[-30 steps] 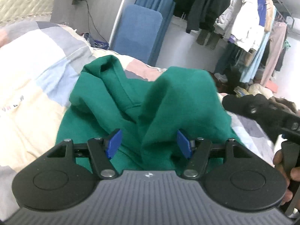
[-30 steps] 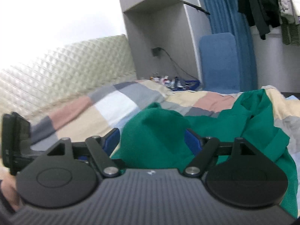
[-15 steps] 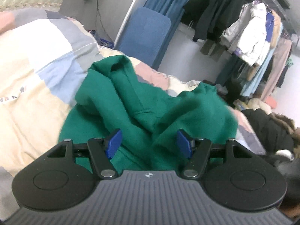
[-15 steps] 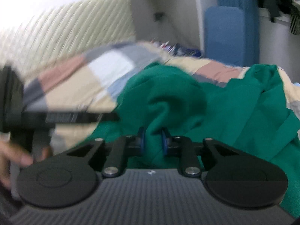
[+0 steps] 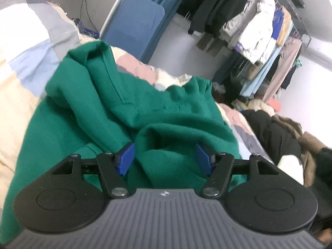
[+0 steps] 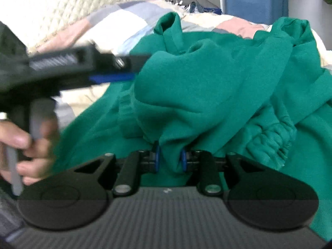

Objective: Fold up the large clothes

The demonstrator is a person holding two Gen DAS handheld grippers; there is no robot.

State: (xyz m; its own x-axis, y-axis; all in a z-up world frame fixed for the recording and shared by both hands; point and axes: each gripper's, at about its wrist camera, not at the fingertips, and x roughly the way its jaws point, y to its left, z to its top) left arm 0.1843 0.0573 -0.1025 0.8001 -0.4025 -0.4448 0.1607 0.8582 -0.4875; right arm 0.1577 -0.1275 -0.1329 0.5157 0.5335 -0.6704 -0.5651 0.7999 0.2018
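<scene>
Right gripper [image 6: 169, 159] pinches a fold of the crumpled green fleece sweatshirt [image 6: 207, 83] on my patchwork quilt [image 6: 116, 20], jaws easing apart; left gripper [image 5: 165, 158] gapes over it, pads clear, blurred.

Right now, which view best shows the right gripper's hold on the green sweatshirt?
The right wrist view. There the right gripper pinches a fold of the green sweatshirt between its blue pads, though its jaws are easing open slightly. The left wrist view shows the sweatshirt spread on the bed, not that gripper.
</scene>
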